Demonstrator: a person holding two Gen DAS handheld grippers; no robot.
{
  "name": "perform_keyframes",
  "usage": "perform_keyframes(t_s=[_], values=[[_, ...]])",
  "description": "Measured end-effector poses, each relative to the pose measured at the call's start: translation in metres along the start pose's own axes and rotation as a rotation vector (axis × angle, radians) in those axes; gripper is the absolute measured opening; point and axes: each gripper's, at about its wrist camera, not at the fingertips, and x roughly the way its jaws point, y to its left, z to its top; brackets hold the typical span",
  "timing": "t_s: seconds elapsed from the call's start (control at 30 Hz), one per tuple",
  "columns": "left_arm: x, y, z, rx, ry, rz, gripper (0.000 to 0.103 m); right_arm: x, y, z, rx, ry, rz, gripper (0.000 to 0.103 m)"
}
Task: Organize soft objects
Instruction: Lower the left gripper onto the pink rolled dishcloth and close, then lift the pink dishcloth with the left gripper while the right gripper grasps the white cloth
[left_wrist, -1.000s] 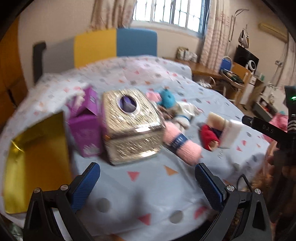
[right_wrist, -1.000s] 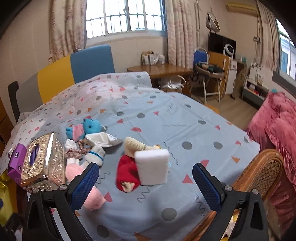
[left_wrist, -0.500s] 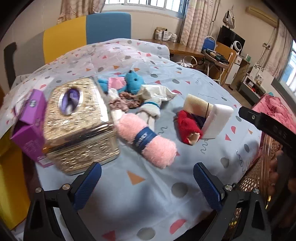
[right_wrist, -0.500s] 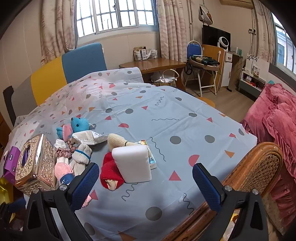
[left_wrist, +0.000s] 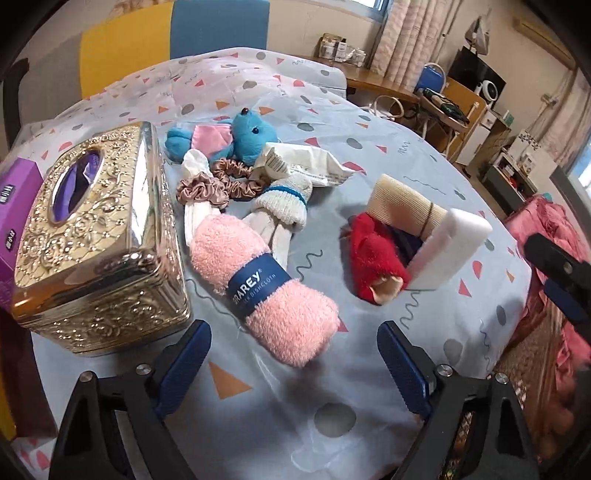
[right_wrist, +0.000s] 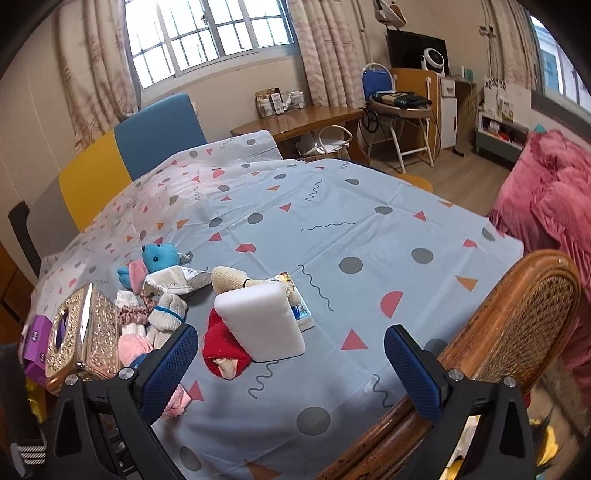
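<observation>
A rolled pink dishcloth (left_wrist: 266, 284) with a blue band lies on the patterned tablecloth, just ahead of my left gripper (left_wrist: 293, 363). Its jaws are closing, still wide, with only the roll's near end between them and no pad touching it. Beyond lie white socks (left_wrist: 280, 206), brown scrunchies (left_wrist: 218, 182), a blue plush bear (left_wrist: 236, 138), a red sock bundle (left_wrist: 373, 258) and a white sponge block (left_wrist: 454, 245). My right gripper (right_wrist: 291, 363) stands open over the table's near edge, just short of the white sponge block (right_wrist: 262, 321) and the red bundle (right_wrist: 221, 350).
A gold embossed tissue box (left_wrist: 88, 236) and a purple box (left_wrist: 14, 206) stand left of the dishcloth. A wicker chair back (right_wrist: 517, 332) rises at the table's right front. A white wrapper (left_wrist: 310, 164) lies by the bear. Blue and yellow chairs (right_wrist: 155, 136) stand behind.
My left gripper has swung right and come lower and closer to the pink dishcloth, with its jaws a little narrower. The right gripper drifted slightly and rolled.
</observation>
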Motion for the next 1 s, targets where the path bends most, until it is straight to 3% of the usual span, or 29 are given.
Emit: perform_keyframes(t_s=[0.3, 0.37, 0.4, 0.43, 0.47, 0.57, 0.77, 1.0], values=[[0.032, -0.008, 0.014, -0.016, 0.028, 0.063, 0.088, 0.002, 0.001, -0.002, 0.001, 0.012, 0.021, 0.102], [0.044, -0.012, 0.014, 0.017, 0.038, 0.088, 0.066, 0.002, 0.001, -0.003, 0.005, 0.015, 0.027, 0.102], [0.046, -0.014, 0.014, 0.036, 0.036, 0.100, 0.063, 0.002, 0.001, -0.003, 0.007, 0.016, 0.028, 0.102], [0.046, -0.015, 0.011, 0.056, 0.021, 0.086, 0.059, 0.002, 0.001, -0.003, 0.009, 0.019, 0.032, 0.101], [0.044, -0.014, 0.009, 0.066, 0.013, 0.062, 0.048, 0.002, 0.001, -0.004, 0.010, 0.018, 0.031, 0.100], [0.035, -0.011, 0.002, 0.113, 0.006, -0.003, 0.035, 0.002, 0.001, -0.004, 0.011, 0.014, 0.035, 0.097], [0.015, 0.018, -0.022, 0.113, 0.045, -0.177, 0.035, 0.003, -0.003, -0.004, 0.036, 0.021, 0.040, 0.094], [0.007, 0.035, -0.030, 0.080, 0.077, -0.200, 0.044, 0.009, -0.010, -0.003, 0.073, 0.060, 0.062, 0.094]])
